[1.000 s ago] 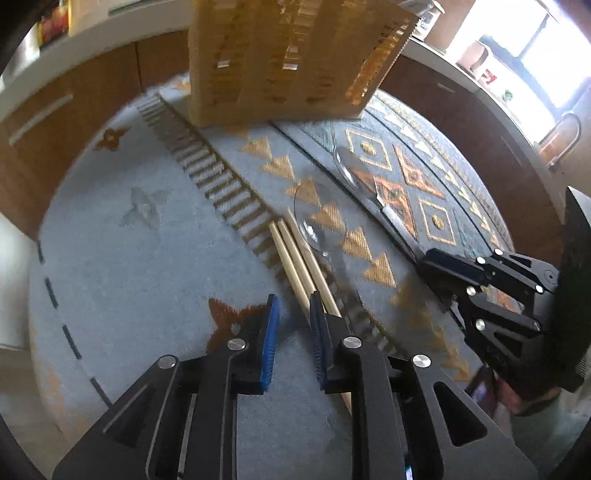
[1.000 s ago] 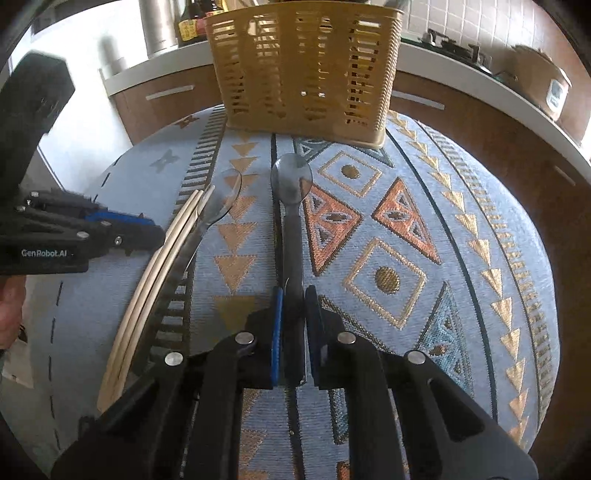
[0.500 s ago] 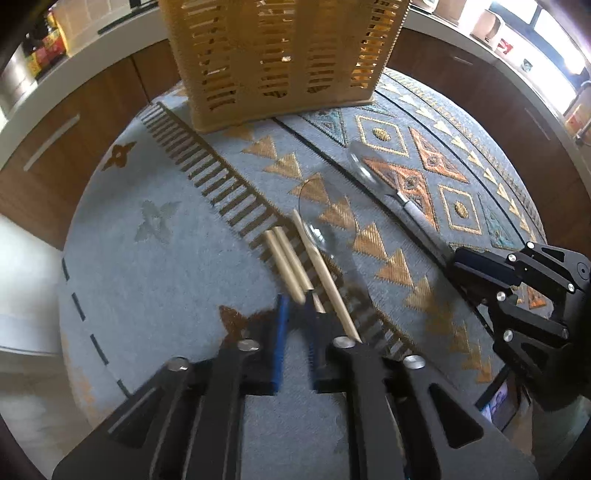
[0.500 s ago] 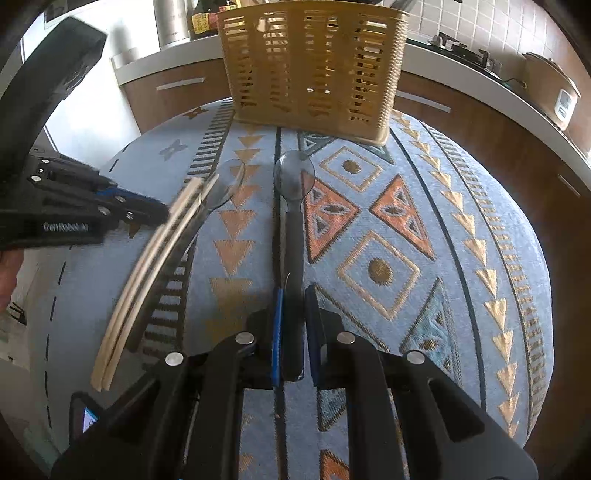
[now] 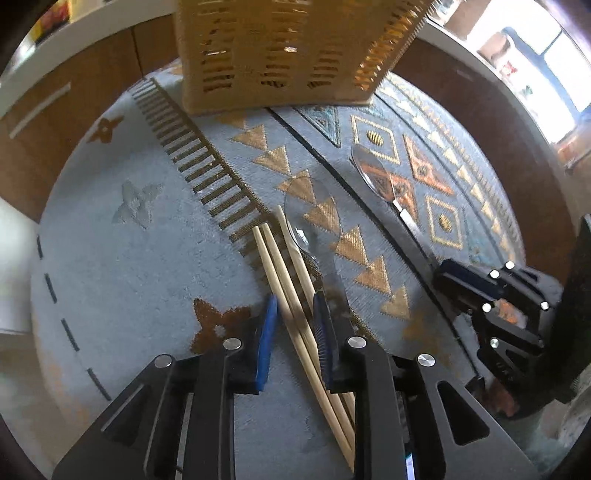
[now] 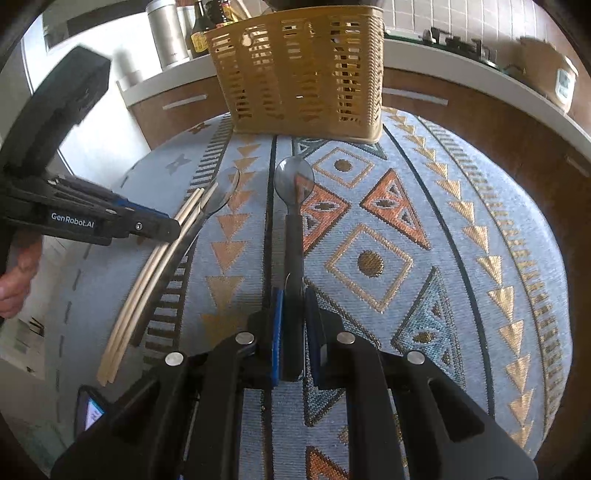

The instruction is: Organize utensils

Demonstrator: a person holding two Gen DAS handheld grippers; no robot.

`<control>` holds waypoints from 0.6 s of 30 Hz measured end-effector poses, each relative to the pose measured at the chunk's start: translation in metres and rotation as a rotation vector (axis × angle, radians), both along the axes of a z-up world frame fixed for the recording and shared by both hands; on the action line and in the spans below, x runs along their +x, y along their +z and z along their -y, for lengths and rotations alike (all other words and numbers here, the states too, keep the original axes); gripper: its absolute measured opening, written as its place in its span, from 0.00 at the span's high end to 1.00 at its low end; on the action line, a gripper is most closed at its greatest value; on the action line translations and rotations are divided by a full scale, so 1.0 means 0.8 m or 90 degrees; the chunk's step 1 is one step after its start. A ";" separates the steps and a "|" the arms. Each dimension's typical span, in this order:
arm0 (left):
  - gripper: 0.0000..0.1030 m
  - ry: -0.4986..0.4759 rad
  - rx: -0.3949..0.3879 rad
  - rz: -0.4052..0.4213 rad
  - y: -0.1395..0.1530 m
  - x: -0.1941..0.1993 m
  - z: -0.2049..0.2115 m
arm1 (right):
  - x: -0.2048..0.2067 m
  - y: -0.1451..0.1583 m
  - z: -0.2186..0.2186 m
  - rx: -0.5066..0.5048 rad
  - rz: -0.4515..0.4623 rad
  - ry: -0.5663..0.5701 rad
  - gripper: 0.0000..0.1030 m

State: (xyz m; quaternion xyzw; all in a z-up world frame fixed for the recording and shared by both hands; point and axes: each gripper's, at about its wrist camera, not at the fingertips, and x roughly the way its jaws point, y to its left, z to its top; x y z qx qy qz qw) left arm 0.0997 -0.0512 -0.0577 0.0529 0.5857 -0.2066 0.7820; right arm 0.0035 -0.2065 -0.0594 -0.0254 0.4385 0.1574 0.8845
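In the left wrist view two wooden chopsticks (image 5: pixel 291 295) lie between the blue pads of my left gripper (image 5: pixel 295 325). Its jaws are opening and stand clear of the sticks. A third chopstick and a clear-bowled spoon (image 5: pixel 314 210) run under its right finger. My right gripper (image 6: pixel 293 332) is shut on the dark handle of a metal spoon (image 6: pixel 294 181), whose bowl points at the yellow slotted basket (image 6: pixel 299 70). The right wrist view also shows the left gripper (image 6: pixel 173 230) over the chopsticks (image 6: pixel 147 273). The right gripper (image 5: pixel 443 273) and its spoon (image 5: pixel 373 173) show in the left wrist view.
A blue patterned cloth (image 6: pixel 461 258) covers the round table. Behind the basket (image 5: pixel 280 51) run wooden cabinets and a white counter with bottles and a steel canister (image 6: pixel 166 33). A lit phone (image 6: pixel 88 410) lies at the table's near left edge. A person's hand (image 6: pixel 18 280) holds the left gripper.
The left gripper's jaws narrowed almost shut, then widened again; two chopsticks now lie between them instead of beside the right finger. The right gripper kept its hold on the spoon.
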 end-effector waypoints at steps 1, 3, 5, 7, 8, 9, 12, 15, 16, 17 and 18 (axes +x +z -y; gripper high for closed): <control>0.81 -0.005 0.013 0.005 0.000 -0.002 0.003 | -0.002 0.000 -0.005 -0.017 0.007 0.000 0.90; 0.75 -0.015 0.045 0.019 0.000 -0.006 0.012 | -0.005 0.000 -0.012 -0.044 0.018 0.001 0.90; 0.64 -0.019 0.059 0.018 -0.002 -0.005 0.016 | -0.005 -0.001 -0.013 -0.047 0.020 0.000 0.90; 0.63 -0.030 0.073 0.027 -0.001 -0.008 0.025 | -0.004 -0.001 -0.009 -0.036 0.015 -0.001 0.90; 0.68 -0.037 0.092 0.040 -0.001 -0.011 0.029 | -0.003 -0.001 -0.007 -0.030 0.013 -0.001 0.90; 0.78 -0.042 0.109 0.055 0.000 -0.014 0.030 | -0.003 -0.001 -0.007 -0.029 0.012 -0.002 0.90; 0.94 -0.029 0.096 0.064 0.003 -0.012 0.015 | -0.005 -0.001 -0.012 -0.045 0.020 -0.007 0.90; 0.95 -0.002 0.053 0.072 0.007 -0.011 -0.009 | -0.009 0.001 -0.013 -0.057 0.027 -0.015 0.90; 0.96 0.005 0.053 0.079 0.008 -0.011 -0.014 | -0.010 0.001 -0.012 -0.056 0.026 -0.018 0.90; 0.98 0.016 0.055 0.089 0.010 -0.011 -0.022 | -0.013 0.003 -0.008 -0.052 0.019 -0.028 0.90; 0.98 0.022 0.054 0.094 0.014 -0.013 -0.030 | -0.014 0.003 -0.004 -0.052 0.013 -0.038 0.90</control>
